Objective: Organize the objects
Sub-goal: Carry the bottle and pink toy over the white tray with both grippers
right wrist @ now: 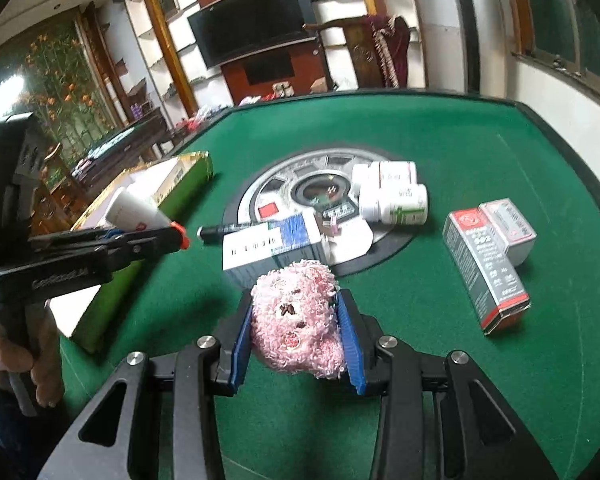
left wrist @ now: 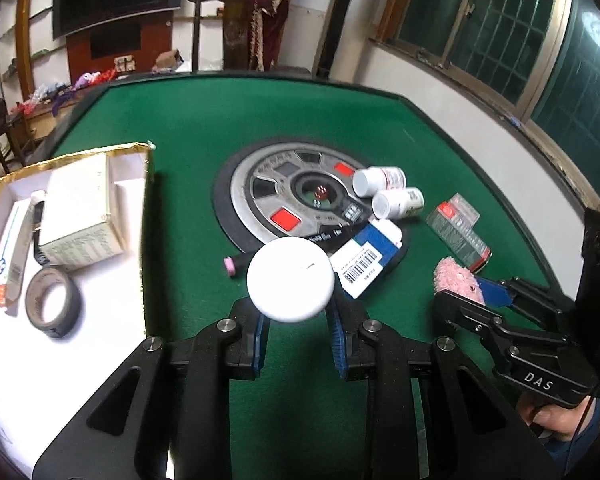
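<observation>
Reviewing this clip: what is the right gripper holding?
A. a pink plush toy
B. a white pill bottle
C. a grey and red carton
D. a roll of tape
A: in the right wrist view the right gripper has its blue pads pressed on either side of the pink plush toy; the bottles and the carton lie on the table, and the tape sits in the box.

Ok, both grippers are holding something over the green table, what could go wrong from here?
1. The left gripper pinches the white bottle with an orange cap by its flat round base; it could slip out and fall.
2. The gold-edged white box already holds a cream carton and a grey tape roll, so the bottle might knock them.
3. The fluffy pink plush bear squeezed in the right gripper is soft and may sag or slip free.
</observation>
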`<state>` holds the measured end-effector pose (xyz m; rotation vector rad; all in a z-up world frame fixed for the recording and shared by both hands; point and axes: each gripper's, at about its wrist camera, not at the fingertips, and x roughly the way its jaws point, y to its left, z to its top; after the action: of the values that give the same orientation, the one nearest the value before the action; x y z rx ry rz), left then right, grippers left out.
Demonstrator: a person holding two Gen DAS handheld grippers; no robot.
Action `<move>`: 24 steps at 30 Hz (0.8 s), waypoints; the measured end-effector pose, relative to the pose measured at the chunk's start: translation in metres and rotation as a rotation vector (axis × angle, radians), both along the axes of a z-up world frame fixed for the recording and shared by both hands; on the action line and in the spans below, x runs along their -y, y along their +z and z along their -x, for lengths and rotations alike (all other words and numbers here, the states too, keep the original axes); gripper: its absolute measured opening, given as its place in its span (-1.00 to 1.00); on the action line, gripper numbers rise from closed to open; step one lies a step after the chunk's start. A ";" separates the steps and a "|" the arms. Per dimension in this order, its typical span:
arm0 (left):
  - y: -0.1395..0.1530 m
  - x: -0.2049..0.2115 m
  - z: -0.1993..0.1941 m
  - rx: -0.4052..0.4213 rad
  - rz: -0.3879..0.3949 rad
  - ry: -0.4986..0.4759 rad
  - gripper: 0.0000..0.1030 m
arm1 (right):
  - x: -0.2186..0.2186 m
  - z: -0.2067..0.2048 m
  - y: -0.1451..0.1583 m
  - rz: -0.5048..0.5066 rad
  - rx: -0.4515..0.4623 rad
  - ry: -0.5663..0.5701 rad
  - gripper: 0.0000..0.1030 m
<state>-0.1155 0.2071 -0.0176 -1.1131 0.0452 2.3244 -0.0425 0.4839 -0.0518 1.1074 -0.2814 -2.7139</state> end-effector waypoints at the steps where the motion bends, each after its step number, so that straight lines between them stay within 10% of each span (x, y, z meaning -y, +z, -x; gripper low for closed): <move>1: 0.003 0.003 -0.001 -0.006 -0.005 0.003 -0.52 | 0.001 0.001 0.001 0.016 -0.003 -0.006 -0.24; 24: 0.011 0.133 -0.009 -0.086 -0.020 0.227 -0.51 | 0.159 0.026 0.019 -0.007 -0.033 0.218 -0.24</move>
<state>-0.1063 0.0736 -0.0070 -1.0549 -0.0768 2.5672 -0.0684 0.3247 -0.0331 1.0280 -0.1368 -2.5398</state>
